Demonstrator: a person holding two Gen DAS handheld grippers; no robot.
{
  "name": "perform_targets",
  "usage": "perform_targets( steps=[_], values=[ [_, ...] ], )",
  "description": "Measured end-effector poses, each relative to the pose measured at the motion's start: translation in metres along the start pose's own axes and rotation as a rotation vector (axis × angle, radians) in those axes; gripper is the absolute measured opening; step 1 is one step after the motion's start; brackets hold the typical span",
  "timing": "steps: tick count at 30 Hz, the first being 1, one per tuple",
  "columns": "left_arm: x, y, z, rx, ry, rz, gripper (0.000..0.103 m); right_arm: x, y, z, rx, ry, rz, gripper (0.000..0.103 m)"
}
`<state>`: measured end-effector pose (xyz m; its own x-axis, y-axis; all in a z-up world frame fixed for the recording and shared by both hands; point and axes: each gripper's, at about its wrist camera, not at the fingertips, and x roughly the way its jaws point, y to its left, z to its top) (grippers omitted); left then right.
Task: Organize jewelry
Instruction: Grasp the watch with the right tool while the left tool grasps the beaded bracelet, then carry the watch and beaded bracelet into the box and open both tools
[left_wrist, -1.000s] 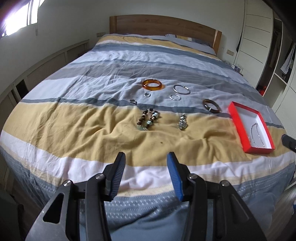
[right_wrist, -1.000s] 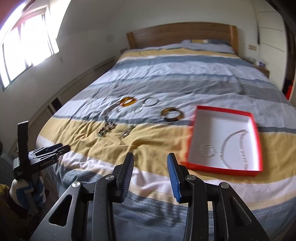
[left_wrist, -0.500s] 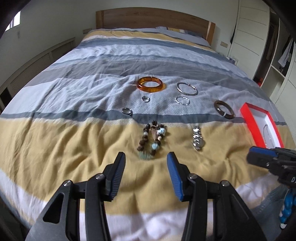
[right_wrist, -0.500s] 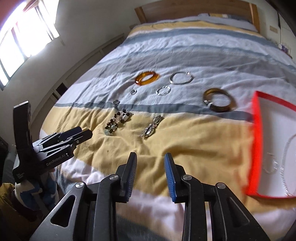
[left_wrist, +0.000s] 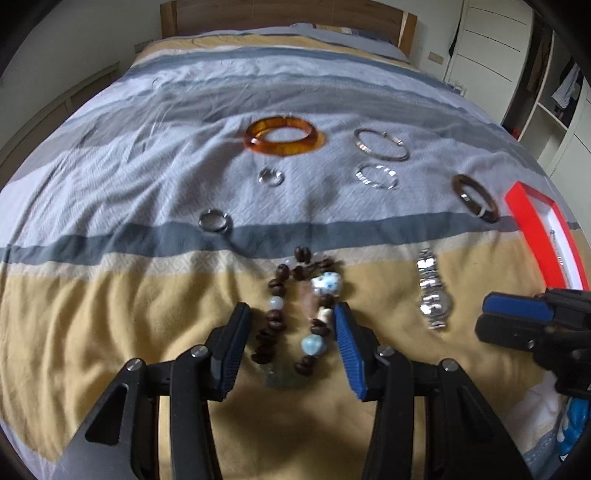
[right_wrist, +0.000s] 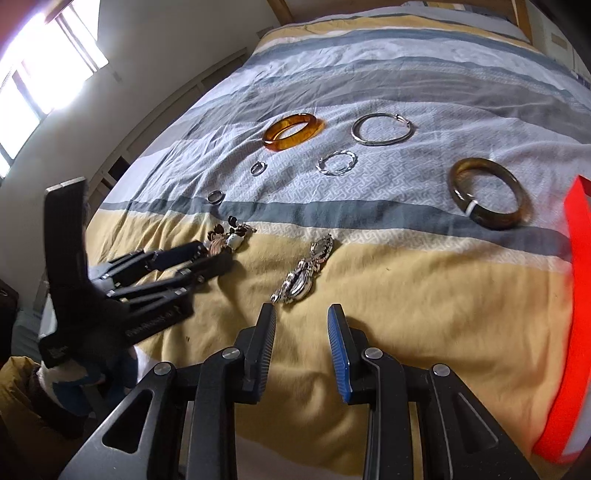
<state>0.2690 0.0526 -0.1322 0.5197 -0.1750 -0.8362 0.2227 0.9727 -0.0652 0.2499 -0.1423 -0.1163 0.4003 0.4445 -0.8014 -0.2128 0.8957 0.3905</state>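
The beaded bracelet (left_wrist: 295, 314) is laid on the yellow stripe of the bedspread (left_wrist: 110, 314), framed between the parted, empty jaws of the left gripper (left_wrist: 291, 317). A silver watch (right_wrist: 303, 273) is seen ahead of the right gripper (right_wrist: 301, 325), which is narrower and empty. The chain inside the red box (left_wrist: 532, 229) is shown by the left view only.

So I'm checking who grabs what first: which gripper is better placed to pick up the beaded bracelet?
Left. The left gripper already has the beaded bracelet between its open fingers; the right gripper points at the silver watch instead.
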Motion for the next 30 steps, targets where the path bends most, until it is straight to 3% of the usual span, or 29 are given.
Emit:
perform_targets(
  steps=[5,9,18,20,30],
  values=[
    [0.0,0.024,-0.003,-0.077,-0.015,-0.016,0.043,0.02,0.0,0.007,0.004,0.028,0.019,0.03],
    [-0.001,0.035,-0.008,-0.098,-0.021,-0.01,0.031,0.034,0.001,0.011,0.017,0.04,0.032,0.031],
    [0.005,0.031,-0.007,-0.116,-0.011,0.012,0.022,0.057,-0.001,0.019,0.064,0.043,0.05,0.03],
    [0.006,0.029,-0.005,-0.114,-0.007,0.013,0.019,0.06,0.002,0.022,0.049,0.044,0.033,0.024],
    [-0.015,0.025,-0.012,-0.155,-0.03,-0.008,0.018,0.039,0.004,0.013,0.034,-0.005,0.048,0.024]
  ],
)
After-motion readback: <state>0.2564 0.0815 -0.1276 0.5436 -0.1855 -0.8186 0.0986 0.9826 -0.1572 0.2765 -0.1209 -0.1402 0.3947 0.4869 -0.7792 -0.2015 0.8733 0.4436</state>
